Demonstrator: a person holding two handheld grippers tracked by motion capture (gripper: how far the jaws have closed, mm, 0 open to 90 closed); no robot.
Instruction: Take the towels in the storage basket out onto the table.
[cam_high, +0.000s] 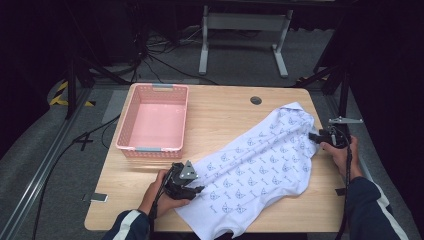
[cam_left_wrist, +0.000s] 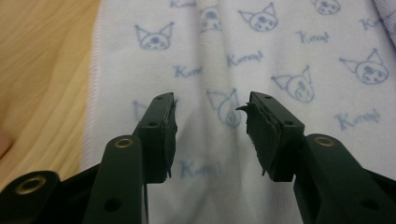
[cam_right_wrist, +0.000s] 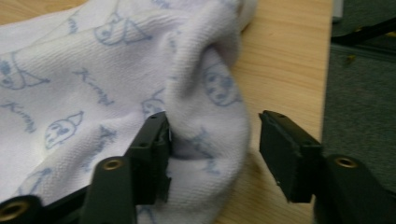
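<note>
- High view: a white printed shirt (cam_high: 260, 165) is spread diagonally across the right half of the worktop (cam_high: 225, 107).
- The left gripper (cam_high: 192, 189) is placed at its near-left edge, jaws apart over flat cloth.
- The right gripper (cam_high: 316, 136) is set at the far-right fold; its jaws are apart, and bunched cloth is seen between them.
- A pink basket (cam_high: 129, 131) is seen far left.

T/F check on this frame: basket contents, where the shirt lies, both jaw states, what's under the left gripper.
1. The pink basket holds the shirt. False: the basket is empty; the shirt lies spread on the table.
2. The left gripper has its jaws apart over the printed shirt, gripping nothing. True.
3. The right gripper is clamped shut on a fold. False: its jaws stand apart, with a bunched fold between them and a gap at one jaw.
4. The basket sits on the left part of the table, apart from the shirt. True.
5. The shirt is plain white. False: it carries a blue cat-face print.
</note>
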